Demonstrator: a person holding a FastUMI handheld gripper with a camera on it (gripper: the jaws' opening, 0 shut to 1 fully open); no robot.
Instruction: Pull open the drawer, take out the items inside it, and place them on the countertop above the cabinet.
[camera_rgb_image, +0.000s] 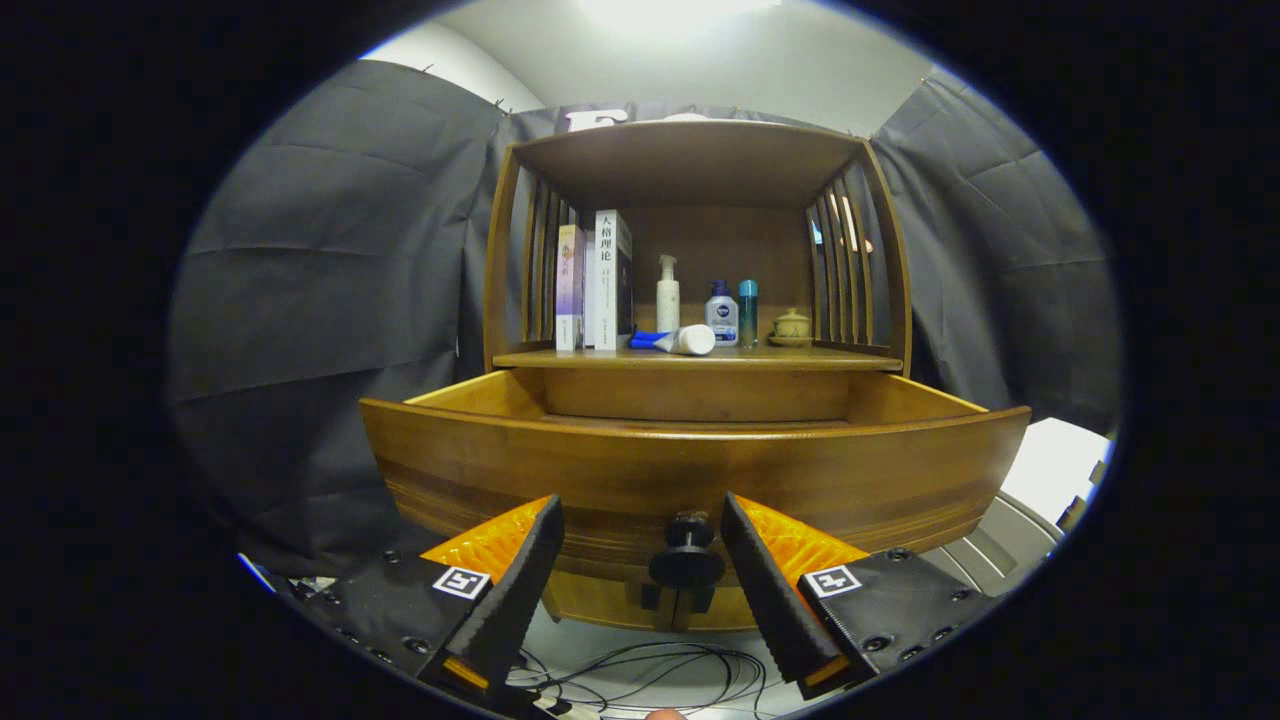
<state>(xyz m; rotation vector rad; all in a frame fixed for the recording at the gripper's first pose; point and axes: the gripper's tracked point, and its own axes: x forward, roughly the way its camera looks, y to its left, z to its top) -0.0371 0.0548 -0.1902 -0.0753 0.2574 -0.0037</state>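
A wooden cabinet holds a drawer (690, 470) that stands pulled out toward me; its inside is hidden behind the front panel. A dark round knob (687, 560) sticks out of the drawer front, low in the middle. My gripper (640, 530) is open, one finger on each side of the knob, neither touching it. Above the drawer runs the countertop (820, 358). On it lies a white tube (675, 341) on its side, in front of a white pump bottle (667, 292), a blue-and-white bottle (721, 314) and a teal bottle (748, 312).
Upright books (595, 285) stand at the countertop's left, a small lidded cup (791, 326) at its right. Slatted sides and a top board enclose the shelf. Cables (640, 670) lie on the floor below the drawer. A white and grey object (1040, 480) sits to the right.
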